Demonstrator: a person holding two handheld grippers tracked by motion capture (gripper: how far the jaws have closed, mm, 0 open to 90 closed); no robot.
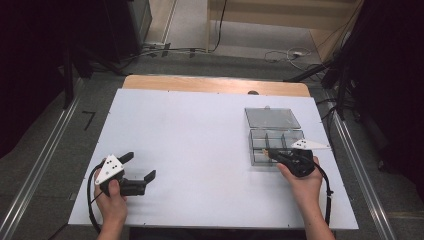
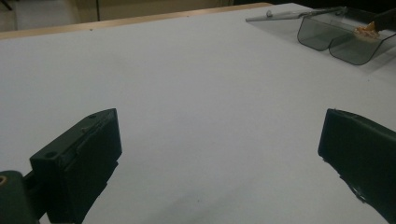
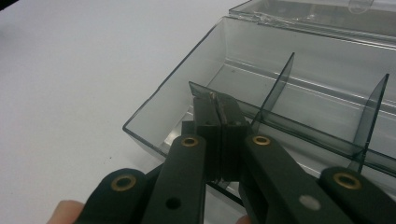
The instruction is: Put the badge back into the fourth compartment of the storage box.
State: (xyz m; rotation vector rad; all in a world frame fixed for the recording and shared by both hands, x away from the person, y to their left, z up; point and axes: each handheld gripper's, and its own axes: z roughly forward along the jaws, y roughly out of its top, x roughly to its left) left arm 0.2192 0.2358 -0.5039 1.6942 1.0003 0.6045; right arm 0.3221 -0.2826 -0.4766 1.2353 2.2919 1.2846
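The right gripper [image 1: 274,155] has its fingers [image 3: 229,122] pressed fully together, and between the tips there is something small and thin, too small to name. The tips are low over the near left compartment of the clear box [image 1: 260,142], close beside a divider wall. In the left gripper view an orange bit [image 2: 366,31] shows at the box [image 2: 343,39], where the dark tips reach in; what it is I cannot tell. The box is grey and transparent, its lid [image 1: 272,118] lies open flat behind it, and inner walls split it into compartments.

The left gripper [image 1: 141,167] rests on the white surface [image 1: 200,145], well apart from the box, with fingers [image 2: 81,158] wide and nothing between them.
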